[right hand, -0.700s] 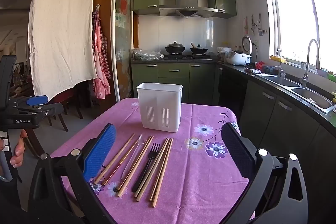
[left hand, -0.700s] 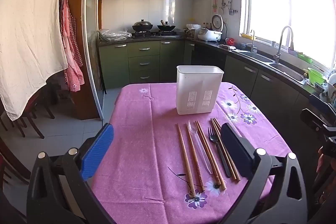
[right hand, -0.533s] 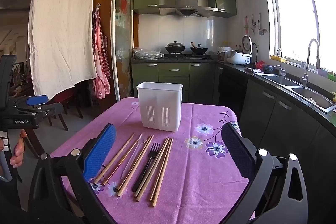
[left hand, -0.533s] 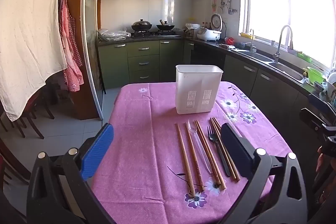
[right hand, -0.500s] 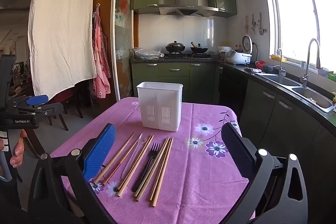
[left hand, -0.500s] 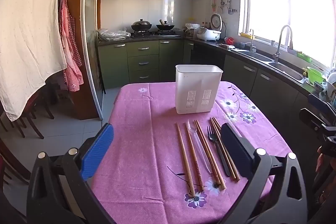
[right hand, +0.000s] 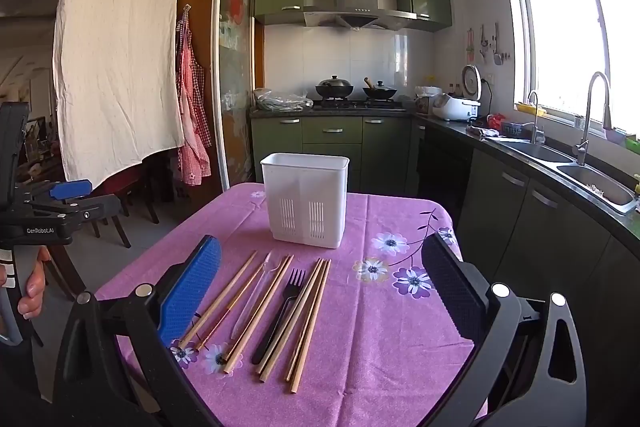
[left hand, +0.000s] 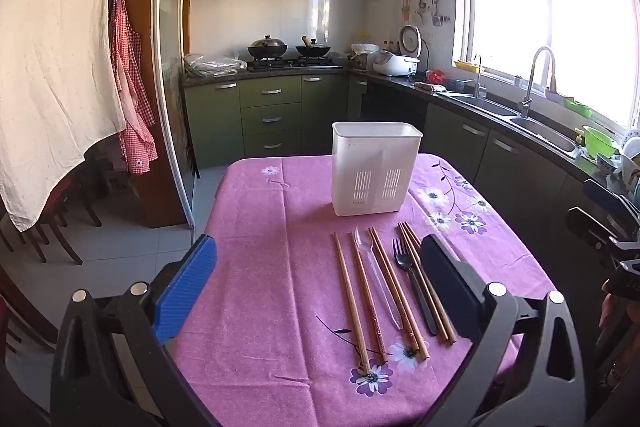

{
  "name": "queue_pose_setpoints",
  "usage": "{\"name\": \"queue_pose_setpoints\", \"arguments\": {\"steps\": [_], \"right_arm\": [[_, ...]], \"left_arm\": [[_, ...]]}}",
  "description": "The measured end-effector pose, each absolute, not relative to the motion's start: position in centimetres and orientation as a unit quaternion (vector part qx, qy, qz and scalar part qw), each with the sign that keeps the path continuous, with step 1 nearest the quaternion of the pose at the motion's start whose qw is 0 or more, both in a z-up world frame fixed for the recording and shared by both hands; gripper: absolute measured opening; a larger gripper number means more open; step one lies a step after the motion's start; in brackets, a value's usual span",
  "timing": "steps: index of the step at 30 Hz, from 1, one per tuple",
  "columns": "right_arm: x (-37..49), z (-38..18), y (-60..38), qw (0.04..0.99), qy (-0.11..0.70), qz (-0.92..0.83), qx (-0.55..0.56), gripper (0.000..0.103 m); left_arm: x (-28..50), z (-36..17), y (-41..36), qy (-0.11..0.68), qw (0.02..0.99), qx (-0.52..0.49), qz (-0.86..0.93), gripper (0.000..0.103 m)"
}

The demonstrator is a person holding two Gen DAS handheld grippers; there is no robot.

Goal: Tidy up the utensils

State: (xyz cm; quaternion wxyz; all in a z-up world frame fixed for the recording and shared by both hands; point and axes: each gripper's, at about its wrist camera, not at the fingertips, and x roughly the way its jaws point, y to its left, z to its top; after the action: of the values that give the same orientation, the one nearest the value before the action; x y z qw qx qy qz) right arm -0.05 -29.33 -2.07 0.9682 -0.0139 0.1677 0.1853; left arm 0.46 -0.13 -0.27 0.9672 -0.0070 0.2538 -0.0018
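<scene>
On pink tablecloth, chopsticks and fork lengthwise toward holder, both tongs apart

Green cabinets were ranged along the white-tiled wall. Bright daylight was let in through a window above the sink. A white sheet was hung at the left, above a tiled floor.

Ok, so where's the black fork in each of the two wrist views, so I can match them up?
Left wrist: the black fork lies right of centre, by the dark finger pad, tines toward the white holder.
Right wrist: the black fork lies just left of centre, among the chopsticks.
Shared landmark: the white holder, standing beyond the utensil row in both.
</scene>
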Motion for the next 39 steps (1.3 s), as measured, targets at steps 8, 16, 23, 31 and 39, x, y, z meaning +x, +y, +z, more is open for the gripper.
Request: {"name": "queue_pose_setpoints", "arguments": {"steps": [8, 16, 23, 31, 39], "right_arm": [[-0.07, -2.10, -29.17, 0.968, 0.169, 0.185, -0.014, 0.099], [0.33, -2.42, -29.07, 0.967, 0.172, 0.188, -0.013, 0.099], [0.46, -2.58, -29.08, 0.967, 0.174, 0.188, -0.013, 0.099], [0.50, -2.56, -29.02, 0.966, 0.175, 0.188, -0.014, 0.099], [0.69, -2.70, -28.91, 0.966, 0.176, 0.188, -0.014, 0.099]], "left_arm": [[0.49, -0.22, -0.23, 0.254, 0.967, -0.007, -0.001, 0.097], [0.34, -0.47, -0.52, 0.254, 0.967, -0.007, -0.001, 0.097], [0.25, -0.59, -0.52, 0.255, 0.967, -0.007, -0.003, 0.097], [0.30, -0.63, -0.52, 0.255, 0.967, -0.007, -0.003, 0.097], [0.21, -0.91, -0.69, 0.257, 0.966, -0.007, -0.004, 0.097]]}}
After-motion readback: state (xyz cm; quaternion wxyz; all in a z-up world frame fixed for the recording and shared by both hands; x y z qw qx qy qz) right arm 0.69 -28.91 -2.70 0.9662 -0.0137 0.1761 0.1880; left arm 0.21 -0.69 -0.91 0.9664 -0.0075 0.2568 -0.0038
